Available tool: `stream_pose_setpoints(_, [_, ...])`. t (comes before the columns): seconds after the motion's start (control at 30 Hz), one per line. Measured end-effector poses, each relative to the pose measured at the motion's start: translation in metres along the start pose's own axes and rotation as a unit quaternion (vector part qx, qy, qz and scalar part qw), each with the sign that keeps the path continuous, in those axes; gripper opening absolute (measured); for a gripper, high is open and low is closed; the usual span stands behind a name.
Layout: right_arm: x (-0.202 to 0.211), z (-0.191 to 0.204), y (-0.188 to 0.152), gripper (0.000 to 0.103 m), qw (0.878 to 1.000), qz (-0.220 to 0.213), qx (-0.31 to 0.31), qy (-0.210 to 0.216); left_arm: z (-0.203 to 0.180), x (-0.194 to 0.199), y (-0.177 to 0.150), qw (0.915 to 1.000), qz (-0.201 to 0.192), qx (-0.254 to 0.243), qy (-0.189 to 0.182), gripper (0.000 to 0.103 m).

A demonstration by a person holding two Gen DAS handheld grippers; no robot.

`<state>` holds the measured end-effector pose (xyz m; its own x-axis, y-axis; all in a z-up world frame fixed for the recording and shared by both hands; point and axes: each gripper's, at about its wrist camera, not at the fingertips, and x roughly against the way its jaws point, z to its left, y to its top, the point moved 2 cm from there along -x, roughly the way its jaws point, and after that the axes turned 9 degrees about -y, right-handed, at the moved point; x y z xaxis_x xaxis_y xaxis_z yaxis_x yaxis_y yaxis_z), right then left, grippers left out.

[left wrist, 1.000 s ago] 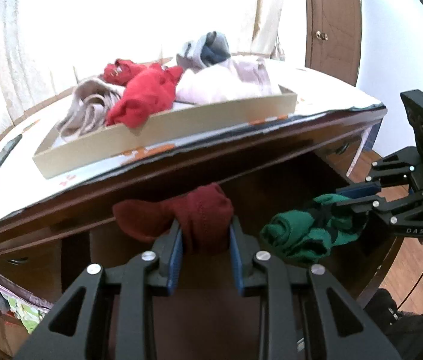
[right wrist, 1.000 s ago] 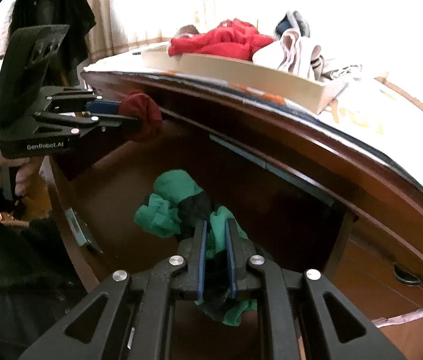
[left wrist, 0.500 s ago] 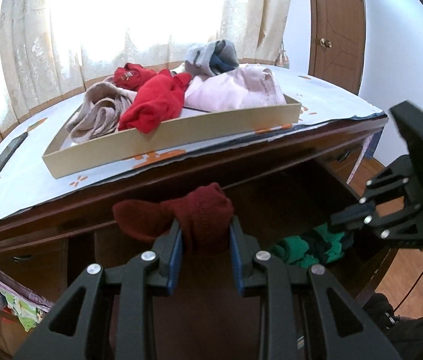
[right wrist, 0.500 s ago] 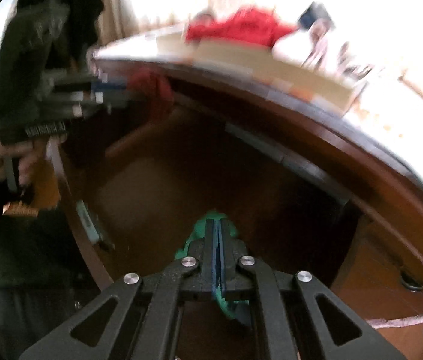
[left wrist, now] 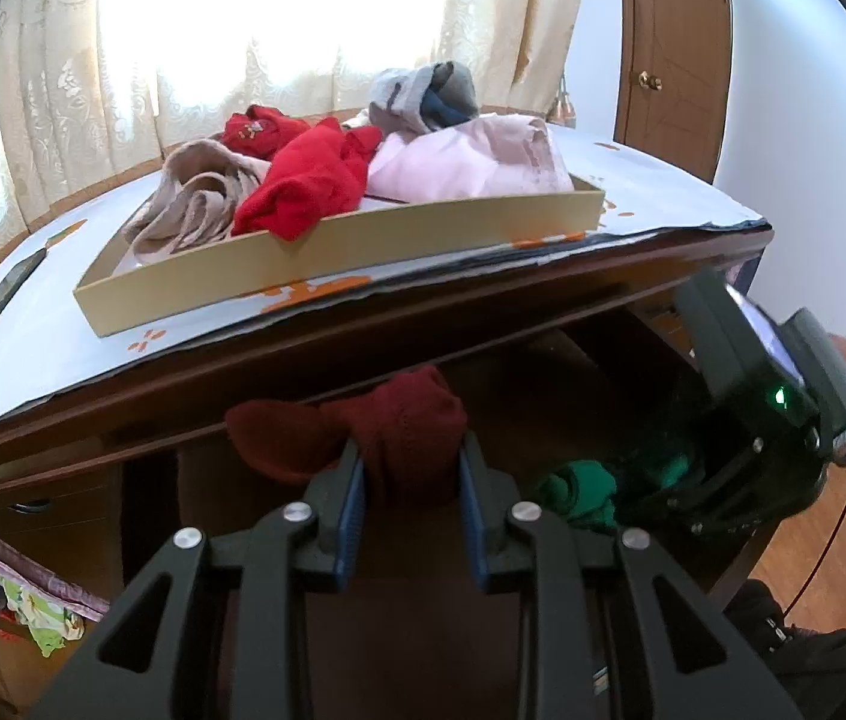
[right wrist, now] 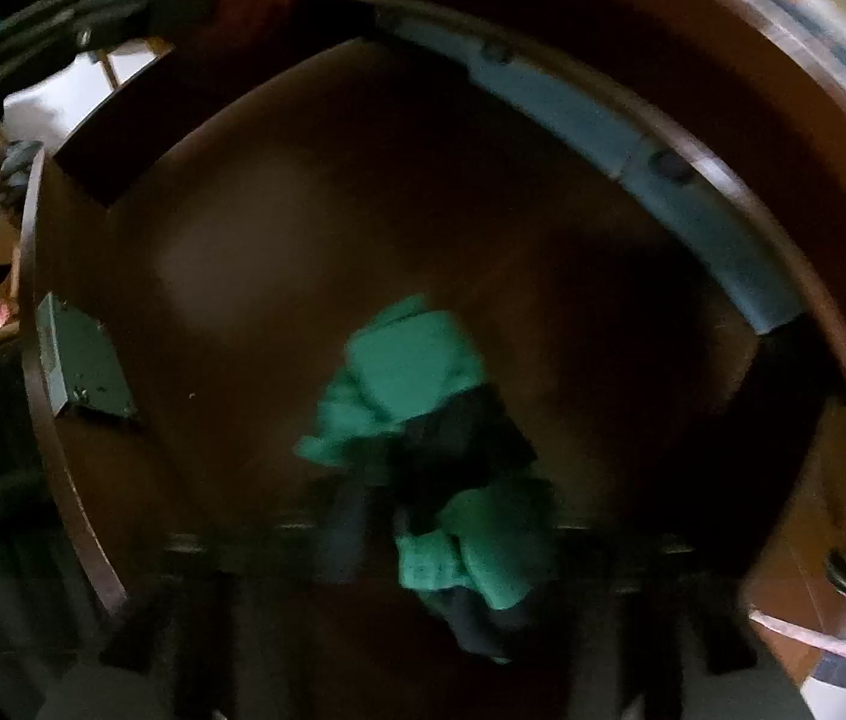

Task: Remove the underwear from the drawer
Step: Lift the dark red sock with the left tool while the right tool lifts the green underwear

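The open dark wooden drawer (right wrist: 363, 228) lay mostly bare, its floor free around the crumpled green-and-black underwear (right wrist: 423, 420). Above it the overhanging wooden tabletop edge (left wrist: 363, 348) closed the way upward, and a shallow cardboard tray (left wrist: 333, 264) heaped with clothes filled the table's middle.

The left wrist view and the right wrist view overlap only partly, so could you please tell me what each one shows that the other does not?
Only the left wrist view shows the cardboard tray of heaped clothes on the desktop, the curtains, the door and a phone. Only the right wrist view, dark and blurred, looks down onto the drawer floor and its metal rail. Both show the green underwear, the dark red underwear clamped in the left gripper, and the right gripper, whose jaws are opening.
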<state>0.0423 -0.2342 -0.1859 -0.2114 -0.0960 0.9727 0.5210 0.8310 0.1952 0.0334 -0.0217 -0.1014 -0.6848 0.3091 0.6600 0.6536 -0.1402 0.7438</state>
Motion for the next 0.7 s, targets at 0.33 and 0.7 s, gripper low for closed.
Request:
stream_pose_setpoints(0.33, [0.084, -0.001, -0.002, 0.014, 0.986, -0.161, -0.038, -0.003, 0.009, 0.029, 0.02, 0.999, -0.04, -0.001, 0.022, 0.026])
stream_pose_setpoints(0.7, [0.184, -0.01, 0.039, 0.014, 0.956, -0.288, -0.053, -0.011, 0.024, 0.063, 0.07, 0.9937, -0.085, -0.034, 0.065, 0.026])
